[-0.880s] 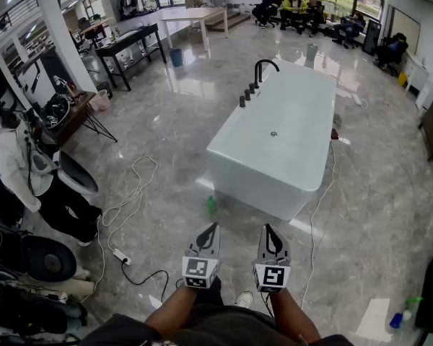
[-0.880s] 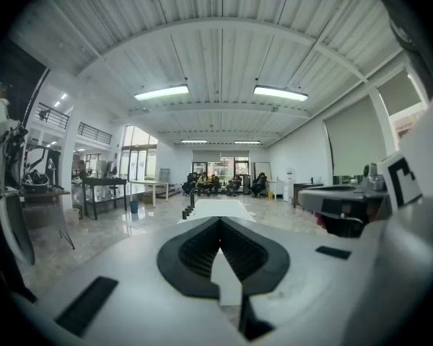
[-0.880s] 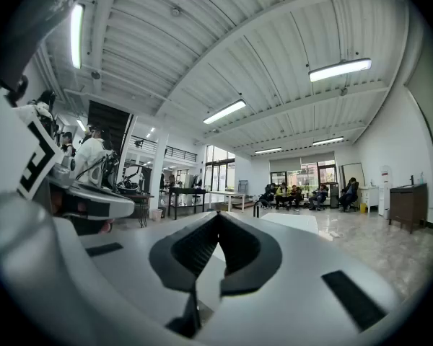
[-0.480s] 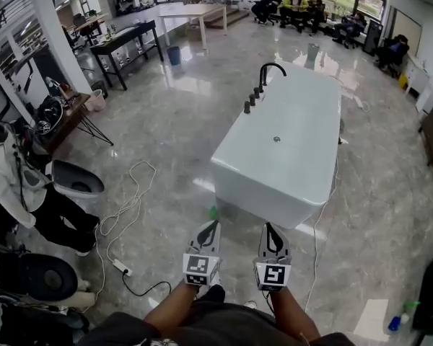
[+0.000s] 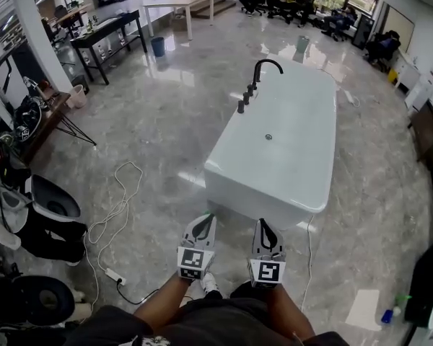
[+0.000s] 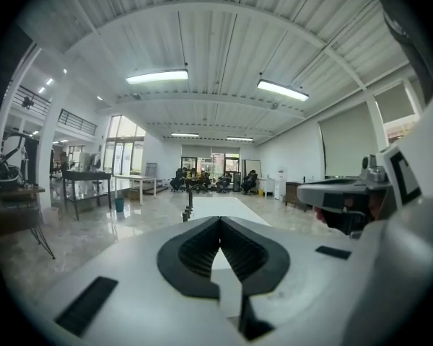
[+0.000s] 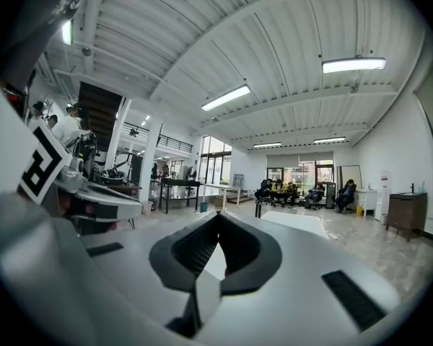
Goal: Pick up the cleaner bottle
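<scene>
Bottle (image 5: 387, 315), perhaps, right of hand-held gripper (image 5: 263, 225)

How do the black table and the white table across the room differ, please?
The black table is dark and nearer; the white table is pale and farther back. The black table carries small items; the white table's top looks bare. Both are long with thin legs.

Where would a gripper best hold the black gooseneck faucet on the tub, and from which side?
Probably the straight upright stem of the faucet, below the bend, jaws level across it. Come from the floor on that side of the tub: the spout arcs inward over the basin, so the stem's outer side stands free.
</scene>
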Motion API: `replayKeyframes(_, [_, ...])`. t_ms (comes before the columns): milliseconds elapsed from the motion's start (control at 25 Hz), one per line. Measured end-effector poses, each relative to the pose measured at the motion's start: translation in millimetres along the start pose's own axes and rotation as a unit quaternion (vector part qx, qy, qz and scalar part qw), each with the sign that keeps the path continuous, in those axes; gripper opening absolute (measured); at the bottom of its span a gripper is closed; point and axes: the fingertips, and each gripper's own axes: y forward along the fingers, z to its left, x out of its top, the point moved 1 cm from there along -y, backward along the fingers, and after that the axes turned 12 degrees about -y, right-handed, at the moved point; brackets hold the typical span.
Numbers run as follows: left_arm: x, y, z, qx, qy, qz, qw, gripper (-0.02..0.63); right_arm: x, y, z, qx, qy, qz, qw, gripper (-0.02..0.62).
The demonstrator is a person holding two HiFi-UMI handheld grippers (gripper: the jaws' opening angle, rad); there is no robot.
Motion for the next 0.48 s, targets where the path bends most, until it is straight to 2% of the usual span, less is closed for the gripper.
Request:
replayKeyframes(80, [9,23,3,0.001,-0.012,0.002,0.9999,0.006,-1,22,-11,0.003,-0.001,0.006,1.0,0.015])
replayKeyframes(200, [19,54,10,0.008,0.003,0.022,0.9997,0.006,-1,55,-30,0.017,0.005,0.019,1.0,0.015])
replayKeyframes(480, [-18,95,43,0.037,0.006,0.053,0.9979,0.006,-49,111,-20,0.056,0.025,0.03,0.998,0.015])
